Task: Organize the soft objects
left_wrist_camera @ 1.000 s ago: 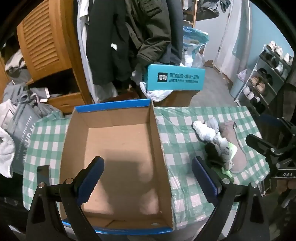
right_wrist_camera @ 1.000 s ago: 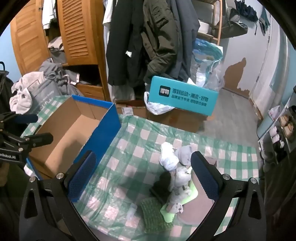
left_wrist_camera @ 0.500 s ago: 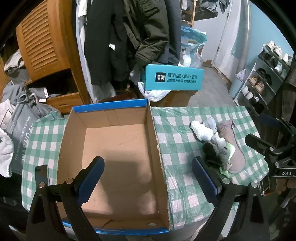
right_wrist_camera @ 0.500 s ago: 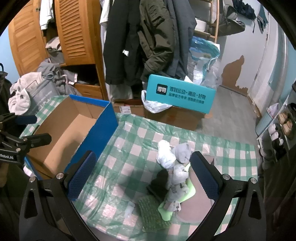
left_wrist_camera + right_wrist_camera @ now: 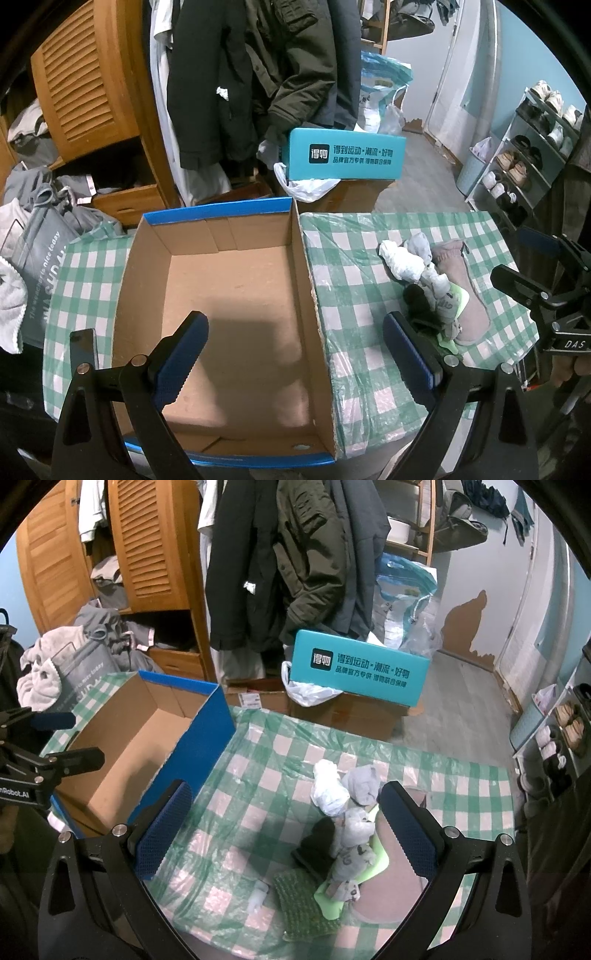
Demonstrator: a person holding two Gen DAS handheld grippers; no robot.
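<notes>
Left gripper [image 5: 295,354] spread wide, nothing between its blue pads, hanging over the cardboard box [image 5: 236,295] at frame centre. Box is open-topped with blue outer walls, floor bare brown card. Right gripper [image 5: 284,834] also released and holding nothing, low over the green-checked tablecloth [image 5: 266,775].

Sock pile [image 5: 343,827] sits lower centre-right in the right wrist view, just inside the right finger: white balled sock [image 5: 328,790] at the far end, grey balled sock [image 5: 364,788] touching it, patterned white socks running toward the camera, a black sock [image 5: 317,843] on the left side, a lime-green piece [image 5: 369,871] underneath, a pinkish-brown sock [image 5: 391,878] at the right edge. Only this view shows the green knit sock [image 5: 301,904] nearest the camera and a small white scrap [image 5: 258,897] beside it. In the left wrist view the pile [image 5: 428,280] lies right of the box, well apart from it, with the knit one hidden behind the finger.

Left view catches the right gripper [image 5: 532,273] at far right edge; right view shows the left one [image 5: 55,738] at far left over the box [image 5: 147,738].

Beyond the table: teal shoebox [image 5: 345,158] on brown cartons, hanging dark coats [image 5: 288,561], louvred wooden wardrobe [image 5: 81,81], shoe rack [image 5: 532,147] at right.
</notes>
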